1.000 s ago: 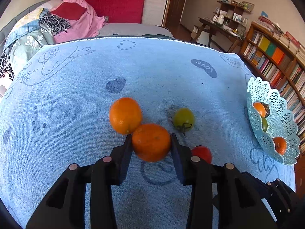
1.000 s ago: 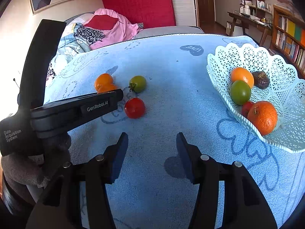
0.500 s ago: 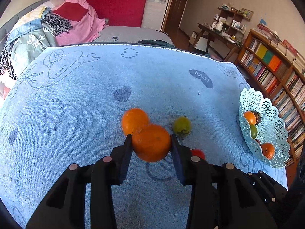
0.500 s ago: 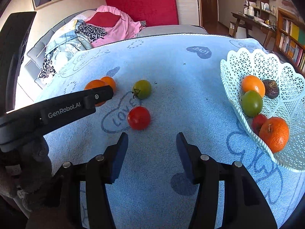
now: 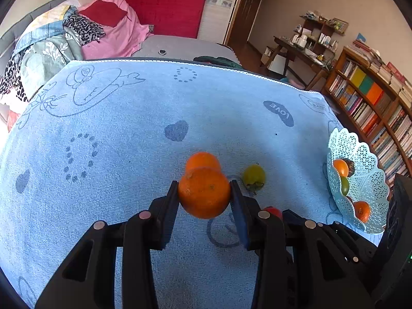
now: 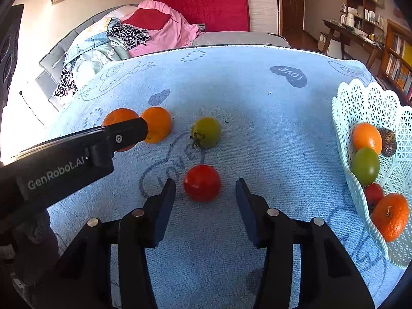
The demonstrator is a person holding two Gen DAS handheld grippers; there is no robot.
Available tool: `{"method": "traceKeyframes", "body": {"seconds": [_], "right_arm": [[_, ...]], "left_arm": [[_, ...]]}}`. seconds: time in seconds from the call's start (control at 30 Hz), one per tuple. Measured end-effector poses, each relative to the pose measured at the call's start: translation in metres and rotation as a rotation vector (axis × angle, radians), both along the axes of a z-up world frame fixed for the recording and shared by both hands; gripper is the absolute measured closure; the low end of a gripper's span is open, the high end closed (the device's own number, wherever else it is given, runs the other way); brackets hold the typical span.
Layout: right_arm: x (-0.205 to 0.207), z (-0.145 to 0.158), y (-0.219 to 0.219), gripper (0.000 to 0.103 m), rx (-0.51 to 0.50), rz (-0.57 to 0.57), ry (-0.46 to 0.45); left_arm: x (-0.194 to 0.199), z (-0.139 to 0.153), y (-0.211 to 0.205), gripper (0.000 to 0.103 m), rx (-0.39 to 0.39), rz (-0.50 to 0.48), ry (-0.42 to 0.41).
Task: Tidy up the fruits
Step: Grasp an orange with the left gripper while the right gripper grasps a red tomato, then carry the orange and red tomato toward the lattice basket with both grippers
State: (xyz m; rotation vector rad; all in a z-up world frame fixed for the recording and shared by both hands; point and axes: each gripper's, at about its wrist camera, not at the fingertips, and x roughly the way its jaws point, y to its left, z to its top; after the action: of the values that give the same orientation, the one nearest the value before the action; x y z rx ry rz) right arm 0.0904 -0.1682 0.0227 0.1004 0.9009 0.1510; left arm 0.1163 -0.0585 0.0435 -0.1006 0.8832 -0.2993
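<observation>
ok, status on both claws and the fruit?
Left claw shut on orange, lifted. Right claw closing, straddling red tomato, pads not touching. Basket path unobstructed.

In the left wrist view the held orange (image 5: 204,192) hid most of a second orange (image 5: 202,160), and the red tomato (image 5: 272,210) barely showed behind the left tool (image 5: 204,198). The basket (image 6: 370,103) was cut off by the right wrist view's edge.

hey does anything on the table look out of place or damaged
Nothing looks damaged or spilled. Three fruits still lie loose on the blue cloth outside the basket: an orange, a green tomato and a red tomato.
</observation>
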Motion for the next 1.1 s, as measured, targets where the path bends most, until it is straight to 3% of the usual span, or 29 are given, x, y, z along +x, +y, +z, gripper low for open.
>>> {"method": "traceKeyframes", "body": {"seconds": [0.17,1.1], "right_arm": [[0.001,-0.001,0.002,0.074,-0.024,-0.001,-0.007],[-0.053,0.018,-0.019,0.074,0.051,-0.079,-0.047]], "left_arm": [[0.002,-0.002,0.002,0.063,-0.003,0.006,0.005],[-0.013,0.018,-0.006,0.063,-0.034,-0.034,-0.044]]}}
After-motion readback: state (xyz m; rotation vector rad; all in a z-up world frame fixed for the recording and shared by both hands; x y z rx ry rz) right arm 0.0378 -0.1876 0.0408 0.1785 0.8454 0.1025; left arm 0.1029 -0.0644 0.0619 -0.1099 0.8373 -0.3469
